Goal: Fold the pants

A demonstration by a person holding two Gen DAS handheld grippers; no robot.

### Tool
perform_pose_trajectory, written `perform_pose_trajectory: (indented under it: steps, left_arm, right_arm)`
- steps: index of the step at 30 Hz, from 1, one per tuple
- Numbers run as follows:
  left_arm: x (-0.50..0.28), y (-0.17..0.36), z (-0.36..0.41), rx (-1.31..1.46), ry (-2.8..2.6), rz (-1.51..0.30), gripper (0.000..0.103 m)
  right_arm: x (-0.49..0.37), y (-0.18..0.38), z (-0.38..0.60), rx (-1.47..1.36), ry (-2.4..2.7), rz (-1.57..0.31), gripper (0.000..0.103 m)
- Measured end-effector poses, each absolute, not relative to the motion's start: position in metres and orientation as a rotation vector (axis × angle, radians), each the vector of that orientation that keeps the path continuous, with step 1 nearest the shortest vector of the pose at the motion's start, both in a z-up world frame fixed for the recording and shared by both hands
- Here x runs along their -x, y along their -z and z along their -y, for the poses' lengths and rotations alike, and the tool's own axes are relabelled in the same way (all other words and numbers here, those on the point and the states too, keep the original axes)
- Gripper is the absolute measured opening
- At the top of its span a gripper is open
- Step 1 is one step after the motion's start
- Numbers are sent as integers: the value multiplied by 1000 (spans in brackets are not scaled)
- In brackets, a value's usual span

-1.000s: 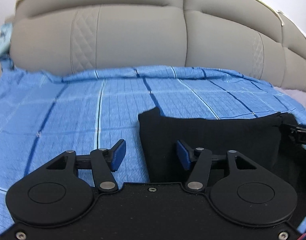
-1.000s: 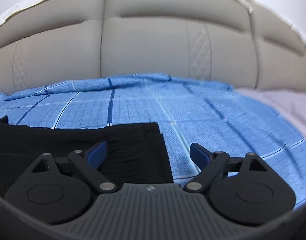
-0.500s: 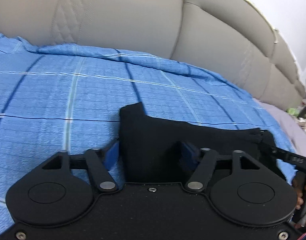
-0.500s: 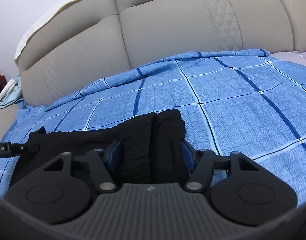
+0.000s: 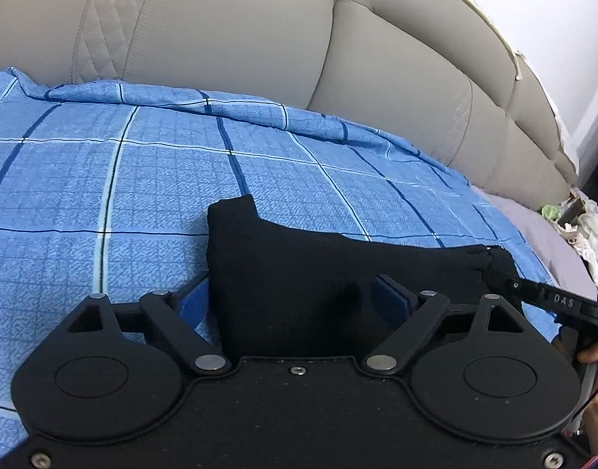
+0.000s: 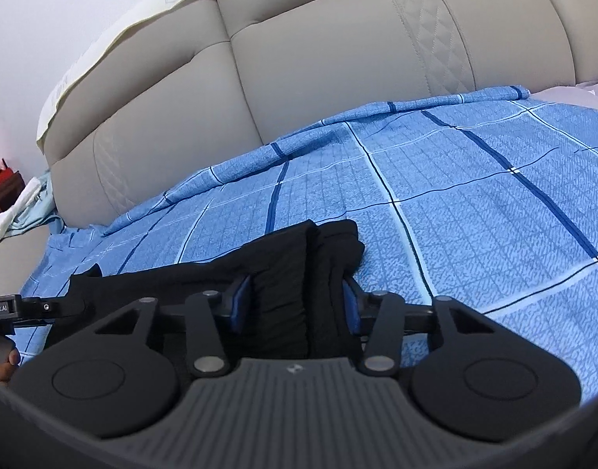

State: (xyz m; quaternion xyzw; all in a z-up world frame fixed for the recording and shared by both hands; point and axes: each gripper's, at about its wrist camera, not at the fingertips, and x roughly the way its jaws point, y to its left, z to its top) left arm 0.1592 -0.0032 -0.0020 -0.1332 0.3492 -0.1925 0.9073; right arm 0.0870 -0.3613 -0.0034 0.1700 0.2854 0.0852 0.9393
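The black pants (image 5: 299, 273) lie on the blue checked bedsheet (image 5: 103, 176). My left gripper (image 5: 295, 301) is shut on the left end of the pants, its blue pads pressing bunched cloth between them. My right gripper (image 6: 295, 301) is shut on the right end of the pants (image 6: 283, 273), with a thick fold of cloth pinched between the pads. Both ends are lifted a little off the sheet. The right gripper's tip (image 5: 553, 299) shows at the far end of the cloth in the left wrist view; the left gripper's tip (image 6: 33, 306) shows in the right wrist view.
A padded beige headboard (image 5: 260, 39) runs along the back of the bed. A grey sheet edge and a pile of small items (image 5: 580, 226) lie at the far right. A red box and pale cloth (image 6: 9, 195) sit left of the bed.
Both grippers went from open over the pants' ends to shut on them. Both tilted inward toward each other and raised the cloth.
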Motion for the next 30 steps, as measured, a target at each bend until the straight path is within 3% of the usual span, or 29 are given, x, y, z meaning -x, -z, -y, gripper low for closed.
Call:
perform_pose_trajectory:
  steps: [3, 6, 7, 9, 11, 13, 16, 19, 20, 22, 23, 24, 26, 30]
  left_arm:
    - [-164, 3, 8, 286, 409, -721, 94]
    - [-162, 4, 10, 264, 413, -707, 93]
    - [-159, 4, 10, 254, 402, -700, 85]
    - [-155, 4, 8, 251, 379, -691, 57]
    - [-153, 6, 0, 293, 377, -694, 51]
    - [-154, 9, -12, 387, 389, -698, 51]
    - [-158, 12, -18, 462, 406, -696, 65]
    - [-159, 6, -3, 339, 420, -703, 72]
    - [-157, 4, 5, 271, 406, -702, 68]
    - [-151, 3, 14, 194, 342, -686, 50]
    - [-148, 3, 14, 182, 302, -677, 33]
    - [-145, 2, 11, 200, 282, -675, 23]
    - [-143, 1, 0, 271, 270, -667, 16]
    - [-138, -9, -8, 248, 215, -625, 15]
  right_arm:
    - [-88, 3, 358, -335, -169, -580, 50]
    - [-87, 4, 360, -347, -169, -577, 50]
    - [-87, 3, 360, -347, -169, -576, 50]
    - [-87, 3, 359, -344, -164, -575, 49]
    - [-87, 3, 358, -346, -163, -573, 46]
    - [-88, 3, 357, -352, -162, -573, 46]
    - [-90, 3, 353, -336, -156, -573, 46]
    - [-90, 3, 354, -342, -154, -572, 46]
    - [-90, 3, 353, -344, -151, -572, 46]
    - [-90, 2, 352, -345, -141, -574, 46]
    - [-91, 2, 350, -344, -133, -576, 45]
    - [-91, 0, 347, -342, -122, -579, 43]
    - [-91, -3, 339, -326, -103, -582, 39]
    - [-96, -11, 316, -265, -95, -575, 33]
